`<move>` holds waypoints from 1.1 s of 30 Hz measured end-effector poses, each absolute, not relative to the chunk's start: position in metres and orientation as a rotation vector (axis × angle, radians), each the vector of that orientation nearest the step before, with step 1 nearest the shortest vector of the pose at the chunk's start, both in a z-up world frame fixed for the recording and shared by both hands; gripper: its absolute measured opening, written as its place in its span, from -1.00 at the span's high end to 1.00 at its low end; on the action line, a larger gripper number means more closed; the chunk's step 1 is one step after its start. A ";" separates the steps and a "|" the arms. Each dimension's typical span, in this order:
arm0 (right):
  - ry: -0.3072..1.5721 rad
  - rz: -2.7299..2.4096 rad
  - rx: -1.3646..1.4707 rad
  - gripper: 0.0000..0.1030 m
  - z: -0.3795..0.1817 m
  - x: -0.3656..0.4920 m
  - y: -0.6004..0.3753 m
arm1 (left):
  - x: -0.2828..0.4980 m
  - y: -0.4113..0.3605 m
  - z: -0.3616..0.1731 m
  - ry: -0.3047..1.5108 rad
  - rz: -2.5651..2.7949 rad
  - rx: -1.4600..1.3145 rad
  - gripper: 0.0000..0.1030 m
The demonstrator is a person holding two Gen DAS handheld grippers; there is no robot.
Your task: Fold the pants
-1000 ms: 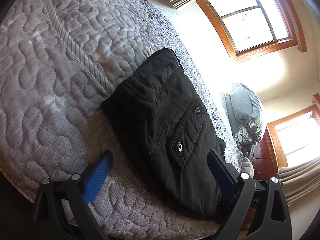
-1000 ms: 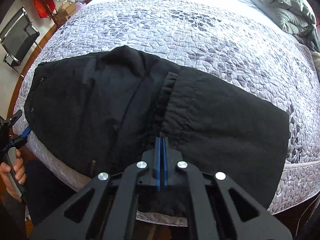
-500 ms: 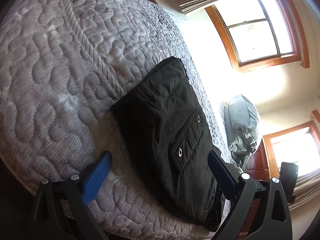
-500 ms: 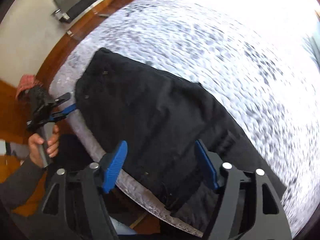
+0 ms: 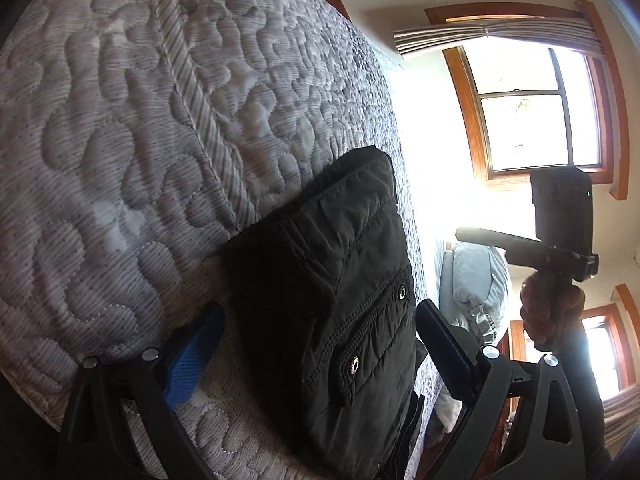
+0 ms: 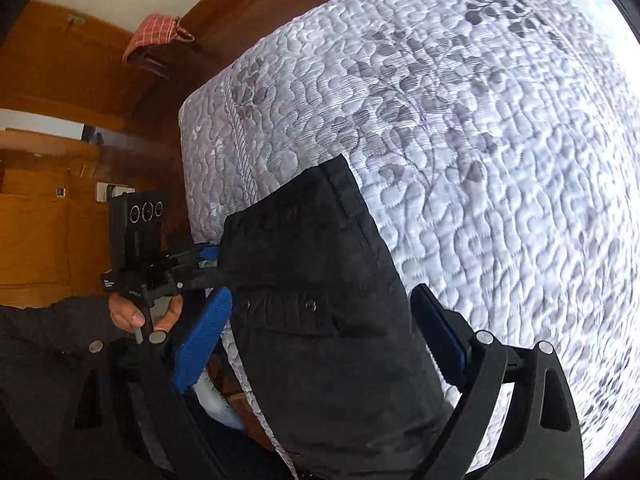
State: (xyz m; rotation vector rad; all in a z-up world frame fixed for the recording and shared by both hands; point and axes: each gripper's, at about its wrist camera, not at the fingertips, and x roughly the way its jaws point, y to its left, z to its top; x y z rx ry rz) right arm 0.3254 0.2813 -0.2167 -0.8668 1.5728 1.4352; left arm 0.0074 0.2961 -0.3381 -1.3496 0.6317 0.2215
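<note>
Black pants (image 5: 332,320) lie folded on the bed (image 5: 140,120); right claw (image 6: 320,332), pinching 1 second ago, now spread like left claw (image 5: 320,344).

Pants (image 5: 340,320): black woven cloth, matt, faintly crinkled, with shiny metal snaps. Mattress (image 6: 500,140): grey-white quilted cloth, puffy, ribbed. Window frame (image 5: 464,112): varnished wood, glossy. Gripper pads (image 6: 204,336): blue ridged plastic; arms matt black.
</note>
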 end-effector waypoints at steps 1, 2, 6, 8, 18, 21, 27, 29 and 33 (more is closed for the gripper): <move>1.579 1.443 -0.894 -0.76 -0.227 0.326 0.292 | 0.008 0.296 -0.338 0.638 0.230 -1.342 -0.87; 1.587 1.451 -0.913 -0.76 -0.233 0.327 0.299 | 0.009 0.295 -0.338 0.645 0.240 -1.328 -0.87; 1.638 1.506 -0.962 -0.76 -0.264 0.327 0.323 | 0.018 0.291 -0.337 0.673 0.265 -1.313 -0.87; 1.659 1.543 -0.965 -0.76 -0.274 0.326 0.331 | 0.023 0.289 -0.338 0.689 0.276 -1.315 -0.87; 1.775 1.599 -1.045 -0.80 -0.322 0.307 0.354 | 0.066 0.291 -0.326 0.808 0.300 -1.292 -0.83; 1.786 1.607 -1.046 -0.81 -0.326 0.305 0.359 | 0.070 0.298 -0.325 0.822 0.300 -1.293 -0.81; 1.812 1.630 -1.078 -0.51 -0.326 0.300 0.366 | 0.066 0.311 -0.328 0.835 0.298 -1.329 -0.10; 1.822 1.637 -1.096 -0.24 -0.324 0.296 0.368 | 0.060 0.320 -0.337 0.830 0.283 -1.366 0.06; 1.799 1.640 -1.157 0.22 -0.318 0.282 0.374 | 0.058 0.323 -0.337 0.812 0.267 -1.370 0.24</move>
